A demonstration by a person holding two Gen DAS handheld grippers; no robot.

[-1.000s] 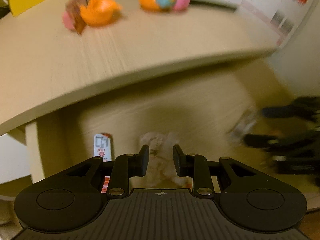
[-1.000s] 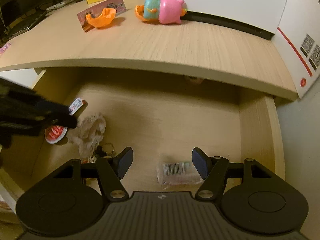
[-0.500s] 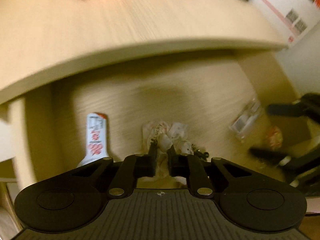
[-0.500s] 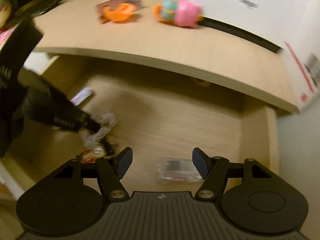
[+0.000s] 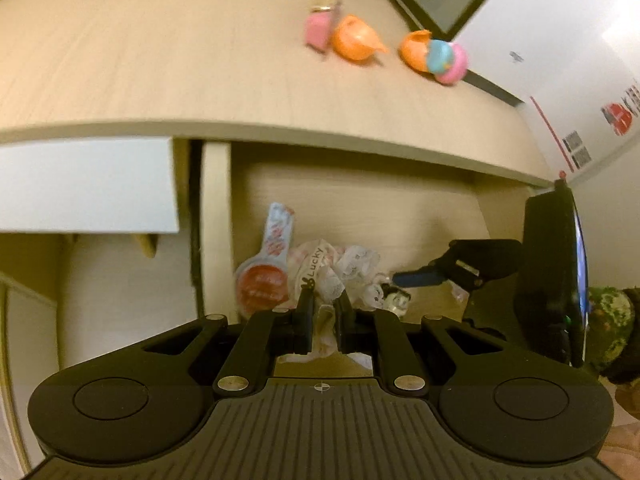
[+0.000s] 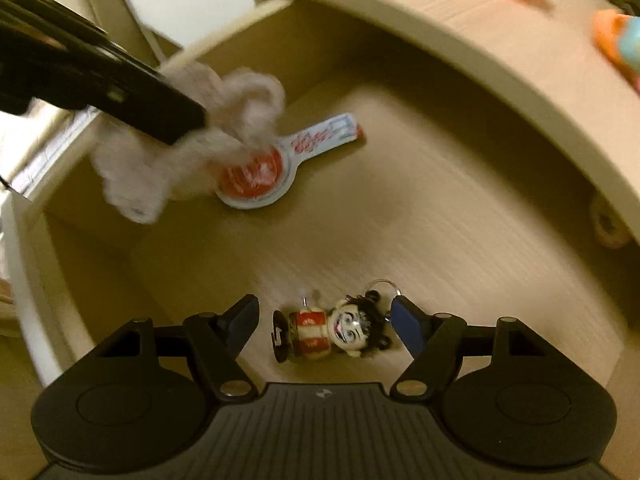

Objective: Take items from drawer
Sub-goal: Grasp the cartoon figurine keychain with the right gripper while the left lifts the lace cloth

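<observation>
My left gripper [image 5: 322, 314] is shut on a crumpled white wrapper [image 5: 334, 266] printed "Lucky". In the right wrist view the left gripper [image 6: 192, 120] holds that wrapper [image 6: 188, 152] in the air above the open wooden drawer [image 6: 440, 220]. A doll keychain [image 6: 332, 332] with black hair and a red-and-white body lies on the drawer floor. My right gripper [image 6: 324, 314] is open just above it, one finger on each side. A red-and-white spoon-shaped packet [image 6: 280, 164] lies farther back in the drawer, also seen as the packet [image 5: 268, 276] beside the wrapper.
The desk top [image 5: 160, 60] overhangs the drawer and carries orange shell toys [image 5: 356, 42] and a pink-and-blue toy [image 5: 446, 58]. A white box [image 5: 580, 60] stands at the right. A camouflage sleeve [image 5: 612, 320] shows behind the right gripper's body. White cabinet fronts [image 5: 80, 184] stand left of the drawer.
My left gripper closed on the crumpled wrapper and lifted it off the drawer floor. My right gripper swung left, away from the barcode packet, and now hovers open over the doll keychain.
</observation>
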